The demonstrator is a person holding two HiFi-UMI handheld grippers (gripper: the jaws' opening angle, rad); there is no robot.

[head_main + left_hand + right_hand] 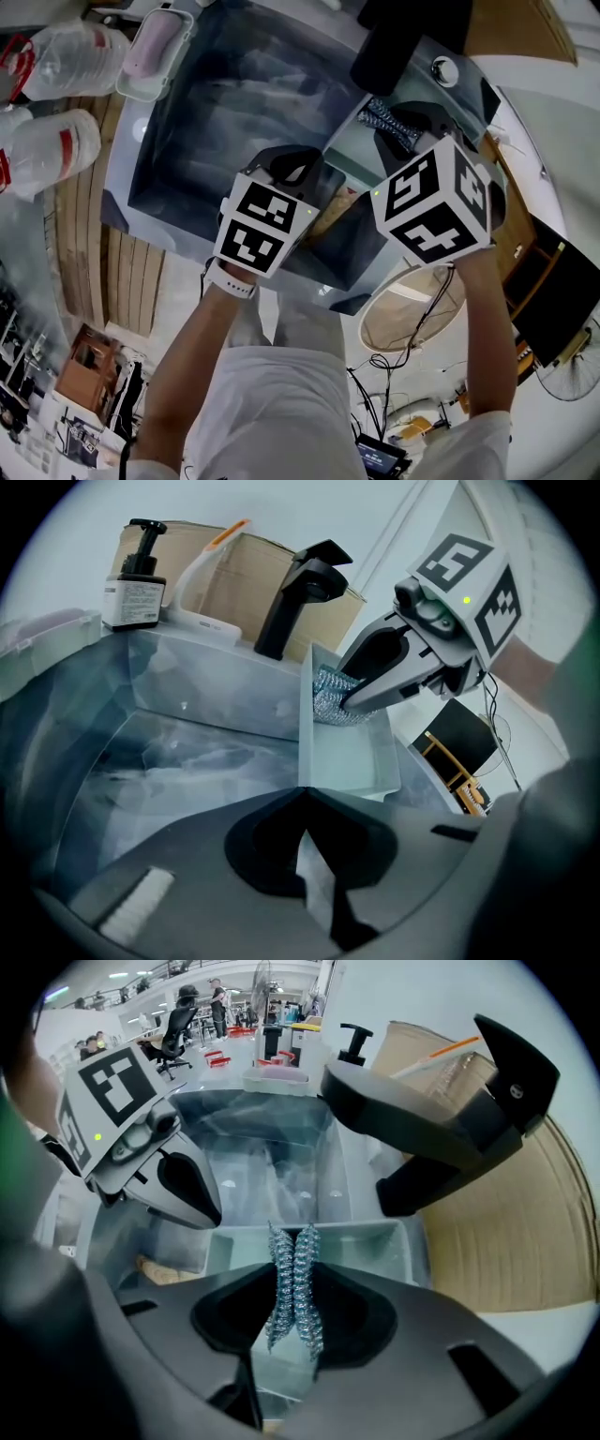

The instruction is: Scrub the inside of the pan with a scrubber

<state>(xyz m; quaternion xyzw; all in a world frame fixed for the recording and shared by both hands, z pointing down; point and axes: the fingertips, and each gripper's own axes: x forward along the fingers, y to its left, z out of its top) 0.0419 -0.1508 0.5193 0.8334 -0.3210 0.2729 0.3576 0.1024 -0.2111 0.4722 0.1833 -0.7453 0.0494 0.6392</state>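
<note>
So: one steel-wool scrubber [294, 1252] squeezed lengthwise in right claw [293, 1274], over one white pan [380, 1239]; left claw [302, 794] pinches its wall.

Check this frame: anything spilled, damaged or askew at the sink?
Nothing stands out. The scrubber is pinched flat in the right gripper at the far end of the pan, whose near corner the left gripper clamps. No spill or damage shows.
</note>
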